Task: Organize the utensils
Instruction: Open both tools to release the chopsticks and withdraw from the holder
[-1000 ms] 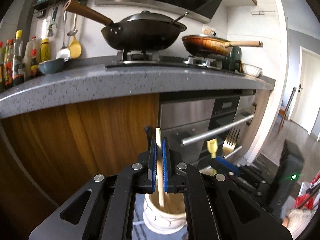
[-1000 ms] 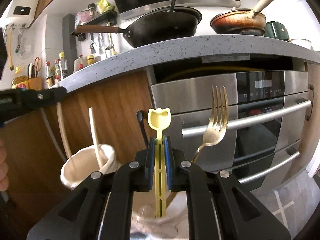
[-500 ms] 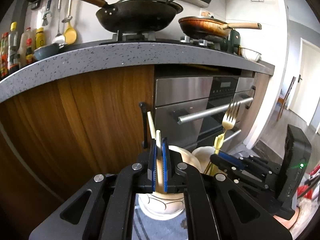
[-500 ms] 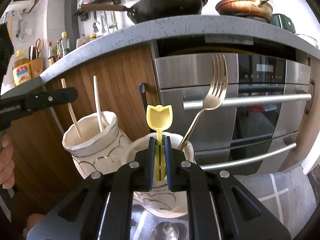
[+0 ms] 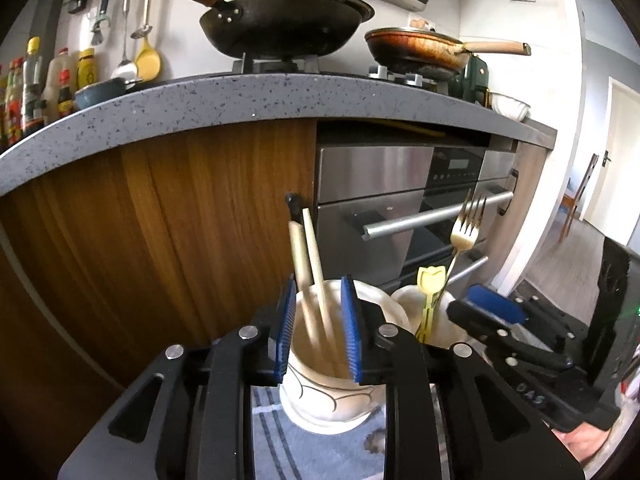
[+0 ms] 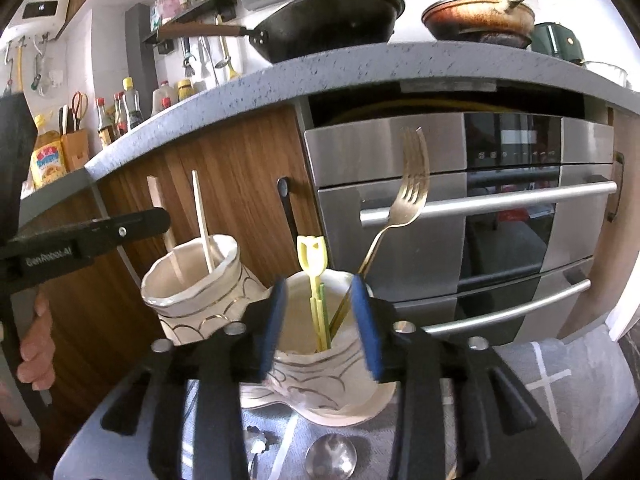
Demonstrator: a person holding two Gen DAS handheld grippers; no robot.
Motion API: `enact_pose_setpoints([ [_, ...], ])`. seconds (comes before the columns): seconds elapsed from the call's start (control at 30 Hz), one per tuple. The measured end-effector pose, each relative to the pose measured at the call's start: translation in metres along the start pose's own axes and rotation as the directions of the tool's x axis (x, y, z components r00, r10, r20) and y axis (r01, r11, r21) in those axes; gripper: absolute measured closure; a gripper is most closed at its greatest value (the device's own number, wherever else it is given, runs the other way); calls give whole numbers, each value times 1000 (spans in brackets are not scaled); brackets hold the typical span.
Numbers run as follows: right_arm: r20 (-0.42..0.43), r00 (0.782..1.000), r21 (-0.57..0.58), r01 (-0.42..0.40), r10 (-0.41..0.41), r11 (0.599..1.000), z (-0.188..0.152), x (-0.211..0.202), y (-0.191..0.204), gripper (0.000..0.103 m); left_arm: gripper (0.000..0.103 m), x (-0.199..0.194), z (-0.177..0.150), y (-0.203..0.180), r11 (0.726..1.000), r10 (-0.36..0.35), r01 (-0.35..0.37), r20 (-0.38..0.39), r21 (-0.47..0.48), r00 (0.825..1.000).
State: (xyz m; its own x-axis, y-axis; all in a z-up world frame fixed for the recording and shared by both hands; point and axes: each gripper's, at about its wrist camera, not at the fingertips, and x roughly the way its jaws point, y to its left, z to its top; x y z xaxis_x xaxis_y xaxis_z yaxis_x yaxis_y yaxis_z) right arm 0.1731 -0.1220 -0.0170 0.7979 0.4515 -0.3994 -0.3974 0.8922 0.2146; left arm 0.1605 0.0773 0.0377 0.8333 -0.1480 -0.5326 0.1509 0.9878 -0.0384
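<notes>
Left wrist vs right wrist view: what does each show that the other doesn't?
Only the left wrist view shows the doorway and the open left gripper framing the chopsticks.

Only the right wrist view shows a spoon lying on the mat, the knife block, and the open right gripper around the yellow pick.

Both show the two cream cups, the gold fork, wok and oven.

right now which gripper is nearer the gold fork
Right. The right gripper is open around the cup that holds the gold fork. The left gripper is open around the neighbouring cup, to the fork's left.
</notes>
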Motion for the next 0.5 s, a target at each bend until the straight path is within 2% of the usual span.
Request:
enact_pose_setpoints([
  [0.07, 5, 1000, 3, 17, -17, 1000, 1, -10, -4, 50, 67, -6, -2, -2, 1000, 1, -1, 11, 8, 1000],
  [0.2, 25, 999, 11, 42, -43, 999, -1, -35, -12, 33, 62, -19, -9, -8, 999, 21, -22, 36, 42, 999],
  [0.27, 42, 997, 0, 62, -62, 998, -3, -49, -16, 23, 35, -27, -14, -10, 999, 24, -26, 52, 43, 998],
  [0.3, 55, 995, -9, 81, -81, 997, -4, -58, -17, 20, 29, -31, -17, -10, 999, 23, -26, 62, 40, 998],
  [0.33, 66, 993, -17, 94, -93, 995, -6, -67, -19, 12, 24, -35, -20, -11, 999, 22, -25, 75, 37, 997],
  [0.37, 74, 992, -23, 101, -99, 995, -8, -73, -20, 7, 23, -40, -24, -11, 999, 21, -24, 86, 36, 996],
  [0.4, 87, 990, -33, 113, -110, 993, -11, -82, -22, 6, 21, -43, -29, -12, 999, 22, -26, 87, 37, 996],
  [0.43, 92, 988, -42, 125, -121, 991, -12, -87, -23, 6, 12, -44, -32, -13, 999, 23, -26, 86, 35, 996],
  [0.47, 90, 985, -63, 155, -150, 986, -15, -94, -25, 6, 9, -46, -39, -13, 999, 29, -31, 89, 23, 996],
  [0.5, 84, 981, -81, 183, -176, 980, -17, -97, -26, 6, 8, -47, -43, -14, 999, 34, -36, 90, 13, 995],
])
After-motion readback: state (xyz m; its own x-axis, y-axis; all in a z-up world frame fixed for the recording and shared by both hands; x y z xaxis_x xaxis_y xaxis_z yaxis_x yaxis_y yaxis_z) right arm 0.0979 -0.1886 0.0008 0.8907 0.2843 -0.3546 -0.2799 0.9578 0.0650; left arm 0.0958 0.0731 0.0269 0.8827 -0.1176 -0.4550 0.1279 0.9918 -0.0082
